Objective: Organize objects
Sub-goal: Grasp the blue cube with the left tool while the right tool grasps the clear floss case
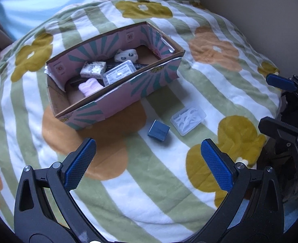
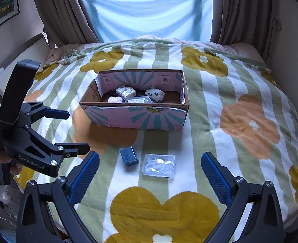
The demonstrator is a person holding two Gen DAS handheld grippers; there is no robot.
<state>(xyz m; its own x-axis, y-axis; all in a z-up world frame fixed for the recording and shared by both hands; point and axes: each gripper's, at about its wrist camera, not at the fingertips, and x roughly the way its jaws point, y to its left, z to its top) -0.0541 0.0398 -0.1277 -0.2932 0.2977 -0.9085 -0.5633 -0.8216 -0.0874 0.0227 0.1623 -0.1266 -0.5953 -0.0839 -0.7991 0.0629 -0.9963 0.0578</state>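
Pink cardboard box (image 2: 136,119) with teal rays sits open on the bed's flowered blanket (image 2: 219,109), holding a patterned tissue pack (image 2: 125,91), a white rolled sock (image 2: 154,94), a pink fluffy piece (image 2: 115,99) and a clear lidded case (image 2: 138,100). Just in front of it on the blanket lie a small blue box (image 2: 130,156) and, beside that, a clear tray of floss picks (image 2: 159,165). Both the left gripper (image 1: 149,166) and the right gripper (image 2: 149,174) hover above the blanket, jaws spread wide and empty.
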